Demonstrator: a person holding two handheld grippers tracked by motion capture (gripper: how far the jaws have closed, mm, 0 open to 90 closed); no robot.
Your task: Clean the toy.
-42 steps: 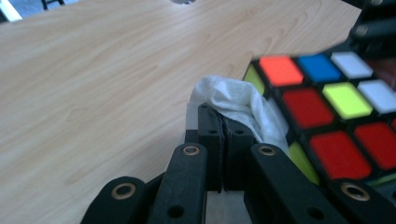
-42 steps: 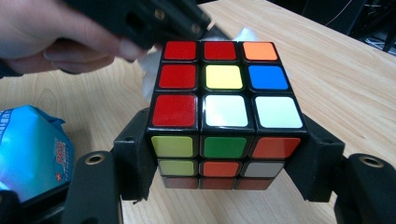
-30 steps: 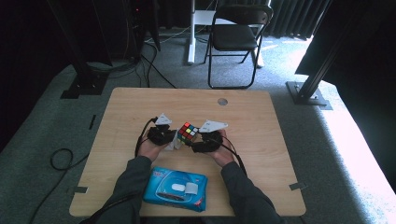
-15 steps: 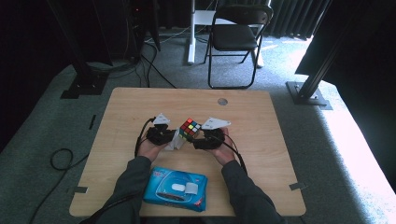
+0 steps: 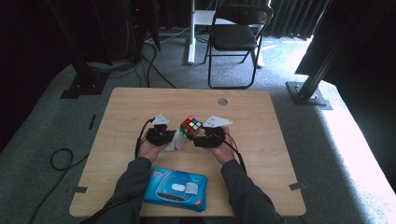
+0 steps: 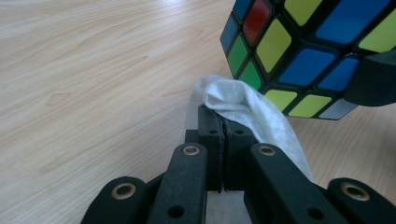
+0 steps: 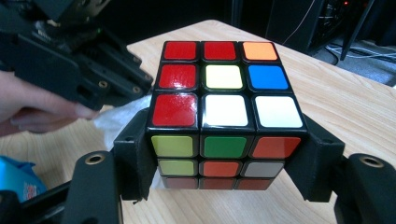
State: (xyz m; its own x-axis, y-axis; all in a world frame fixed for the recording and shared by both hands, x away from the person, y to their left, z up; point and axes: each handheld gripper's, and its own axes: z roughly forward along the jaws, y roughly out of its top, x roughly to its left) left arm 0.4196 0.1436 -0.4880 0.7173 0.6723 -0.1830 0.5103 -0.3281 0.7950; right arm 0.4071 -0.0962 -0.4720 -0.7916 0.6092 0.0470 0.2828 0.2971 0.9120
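Your light wooden table [image 5: 261, 154] carries little besides the work: a blue plastic pack of wet wipes [image 5: 175, 188] lies at the near edge between your forearms, just near of your hands, and a small round hole [image 5: 222, 101] sits in the far part of the top, well apart from everything. On the grey carpet beyond the far edge stands a black folding chair [image 5: 236, 37], and black cables trail on the floor to the left. Nothing lies between your two hands other than the cube and the wipe. Your right gripper [image 7: 224, 154] is clamped on the multicoloured puzzle cube [image 7: 223, 112], one black pad against its left face and one against its right, with the red, white and yellow face turned up; in the high view the cube [image 5: 190, 126] sits near the middle of the table, between your hands. Your left gripper [image 6: 223, 122] has its jaws pressed together on a thin white wipe [image 6: 254, 112], which bunches over the tips and lies just beside the cube's lower left corner; whether it touches the cube you cannot tell from here.
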